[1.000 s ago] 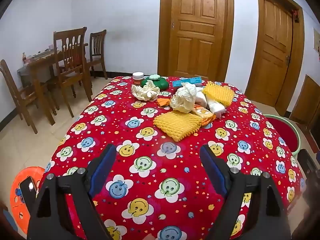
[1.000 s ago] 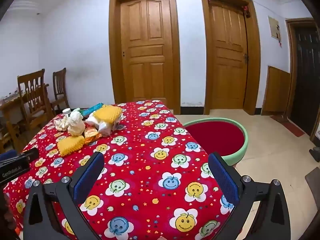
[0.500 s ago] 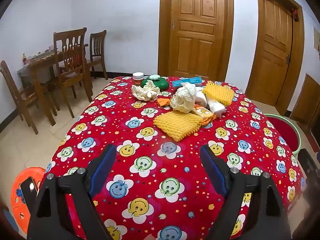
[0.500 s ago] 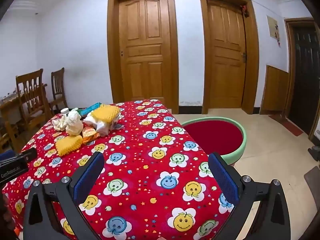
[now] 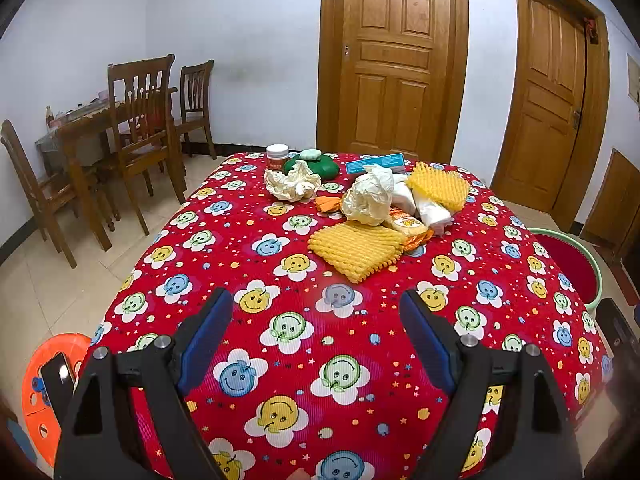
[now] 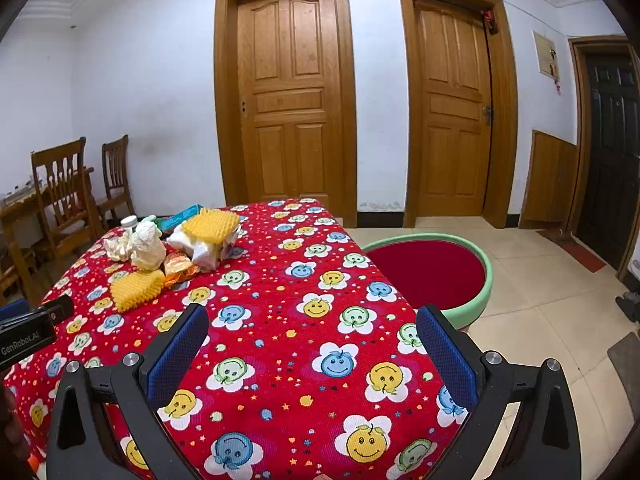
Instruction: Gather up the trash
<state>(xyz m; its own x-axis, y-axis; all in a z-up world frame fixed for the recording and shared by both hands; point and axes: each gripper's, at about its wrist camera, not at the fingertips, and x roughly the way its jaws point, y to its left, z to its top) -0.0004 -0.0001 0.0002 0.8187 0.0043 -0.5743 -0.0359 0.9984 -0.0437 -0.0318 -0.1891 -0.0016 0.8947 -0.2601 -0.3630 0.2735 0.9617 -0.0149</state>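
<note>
Trash lies in a heap on the far half of the red smiley-face tablecloth (image 5: 320, 360): a yellow foam net (image 5: 356, 250), a second yellow net (image 5: 438, 188), a crumpled cream paper ball (image 5: 370, 198), a crumpled tissue (image 5: 292, 182), an orange snack wrapper (image 5: 408, 226) and white packets (image 5: 430, 210). The same heap shows at the left of the right wrist view, with the near yellow net (image 6: 136, 289). My left gripper (image 5: 316, 308) is open above the near part of the table, empty. My right gripper (image 6: 312, 322) is open too, empty, over the table's right side.
A green basin with a red inside (image 6: 430, 274) stands on the floor to the right of the table. A small jar (image 5: 277, 157), a green lidded dish (image 5: 316, 164) and a blue box (image 5: 374, 164) sit behind the heap. Wooden chairs (image 5: 140, 120) stand left; an orange stool (image 5: 48, 384) with a phone is near left.
The right wrist view has shifted slightly, with the table sliding a little left in frame. The left gripper has held still. Both grippers stay open and empty.
</note>
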